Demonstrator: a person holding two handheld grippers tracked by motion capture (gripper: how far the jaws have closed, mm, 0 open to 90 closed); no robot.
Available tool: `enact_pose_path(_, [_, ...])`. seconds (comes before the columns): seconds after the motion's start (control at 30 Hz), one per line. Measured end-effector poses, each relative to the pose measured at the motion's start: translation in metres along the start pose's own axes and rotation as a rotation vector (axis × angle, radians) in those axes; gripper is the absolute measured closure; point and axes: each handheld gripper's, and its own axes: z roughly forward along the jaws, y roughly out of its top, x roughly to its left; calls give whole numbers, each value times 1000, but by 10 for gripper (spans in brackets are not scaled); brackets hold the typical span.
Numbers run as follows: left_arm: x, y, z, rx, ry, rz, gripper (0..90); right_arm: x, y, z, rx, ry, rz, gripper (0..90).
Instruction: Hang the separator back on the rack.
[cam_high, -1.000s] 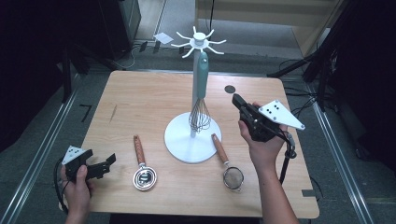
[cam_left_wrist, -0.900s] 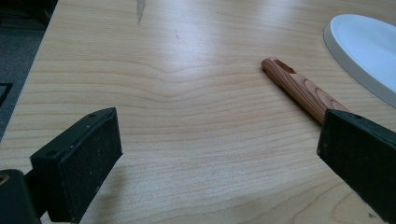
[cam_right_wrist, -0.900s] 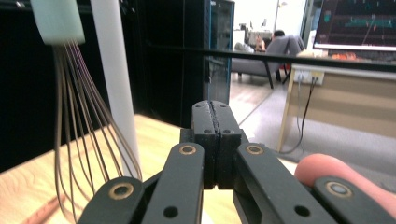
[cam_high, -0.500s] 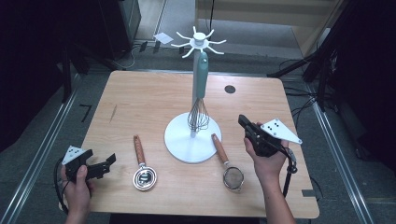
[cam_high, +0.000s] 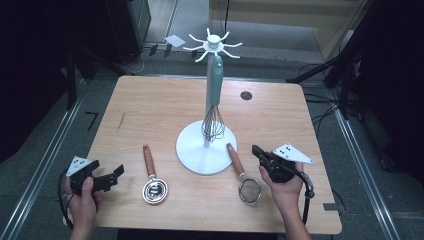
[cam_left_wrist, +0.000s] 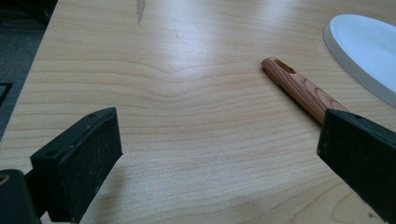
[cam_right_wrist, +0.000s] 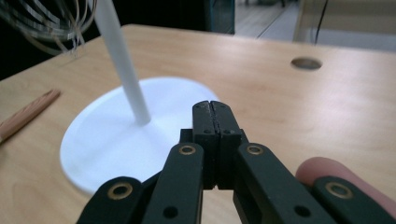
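A white utensil stand rises mid-table, and a teal-handled whisk hangs from its hooked top. A wooden-handled round metal tool lies left of the base, and a wooden-handled strainer lies to its right. My left gripper rests open at the front left edge. In the left gripper view its jaws stand wide apart, with the wooden handle ahead. My right gripper is shut on nothing, low beside the strainer. In the right gripper view its tips point at the stand's base.
A round hole lies in the tabletop at the back right. The table's near edge runs just behind both hands. Dark floor, cables and metal rails surround the table. Whisk wires hang at the upper left of the right gripper view.
My right gripper has sunk and come back toward the front right of the table, staying shut. The left gripper has not moved.
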Motion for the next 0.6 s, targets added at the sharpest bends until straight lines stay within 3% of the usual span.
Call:
enact_pose_path(0.23, [0, 0, 0, 2, -3, -3, 0, 6, -20, 1, 97, 51, 35, 900])
enact_pose_path(0.47, [0, 0, 1, 7, -4, -2, 0, 18, -37, -7, 193, 87, 0, 888])
enact_pose_path(0.6, [0, 0, 1, 8, -3, -4, 0, 15, -42, -9, 235, 63, -24, 889])
